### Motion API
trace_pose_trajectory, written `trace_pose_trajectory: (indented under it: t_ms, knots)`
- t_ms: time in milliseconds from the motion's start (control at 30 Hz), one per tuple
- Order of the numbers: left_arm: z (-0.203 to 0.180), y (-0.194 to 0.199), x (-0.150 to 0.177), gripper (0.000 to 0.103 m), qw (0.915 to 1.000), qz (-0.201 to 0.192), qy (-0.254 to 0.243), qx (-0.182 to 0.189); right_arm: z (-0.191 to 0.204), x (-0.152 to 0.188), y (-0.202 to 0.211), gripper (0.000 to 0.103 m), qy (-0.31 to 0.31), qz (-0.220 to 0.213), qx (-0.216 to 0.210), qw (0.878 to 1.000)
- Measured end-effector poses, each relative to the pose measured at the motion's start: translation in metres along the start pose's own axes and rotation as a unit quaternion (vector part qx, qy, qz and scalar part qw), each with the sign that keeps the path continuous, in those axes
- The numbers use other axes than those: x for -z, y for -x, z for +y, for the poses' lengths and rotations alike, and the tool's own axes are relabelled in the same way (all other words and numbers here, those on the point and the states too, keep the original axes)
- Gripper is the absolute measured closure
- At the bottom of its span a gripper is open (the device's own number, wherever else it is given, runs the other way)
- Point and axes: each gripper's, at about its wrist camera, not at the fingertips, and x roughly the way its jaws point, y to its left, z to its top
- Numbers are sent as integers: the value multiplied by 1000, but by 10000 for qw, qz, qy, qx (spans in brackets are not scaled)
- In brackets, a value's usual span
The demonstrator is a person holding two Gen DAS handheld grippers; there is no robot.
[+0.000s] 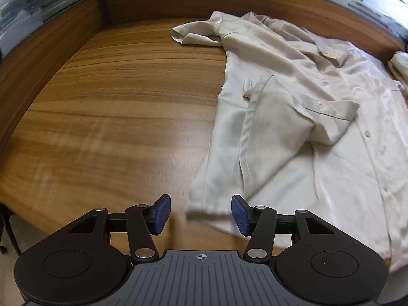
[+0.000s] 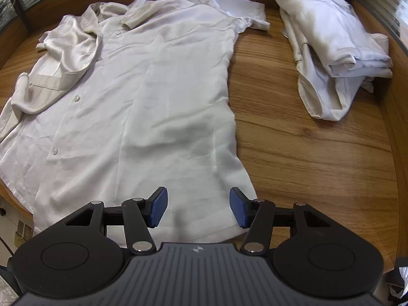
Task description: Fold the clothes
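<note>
A cream short-sleeved button shirt (image 1: 293, 117) lies front up on the wooden table (image 1: 114, 97), its left side partly folded over onto the front. My left gripper (image 1: 201, 214) is open and empty, just above the shirt's lower left hem corner. In the right wrist view the same shirt (image 2: 158, 97) spreads flat, collar at the far end. My right gripper (image 2: 198, 210) is open and empty, hovering over the shirt's lower right hem near its side edge.
A pile of folded white clothes (image 2: 329, 43) sits at the far right of the table (image 2: 306, 153); it shows at the right edge of the left wrist view (image 1: 400, 63). A raised wooden rim (image 1: 51, 46) and glass partition border the table.
</note>
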Motion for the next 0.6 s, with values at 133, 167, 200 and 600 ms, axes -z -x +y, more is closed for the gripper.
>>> trace_pose_trajectory:
  t_ms: [133, 167, 200, 600]
  knots:
    - [3, -13, -9, 86, 9997, 207, 137, 81, -4, 6, 3, 41, -152, 9, 81, 9999]
    - [4, -13, -10, 86, 9994, 242, 222, 135, -4, 8, 4, 41, -186, 16, 96, 9998]
    - [5, -9, -9, 86, 9992, 221, 274, 168, -5, 10, 4, 41, -216, 22, 108, 9997]
    - [21, 22, 0, 81, 9975, 650, 260, 32, -5, 18, -2, 41, -316, 85, 37, 9995]
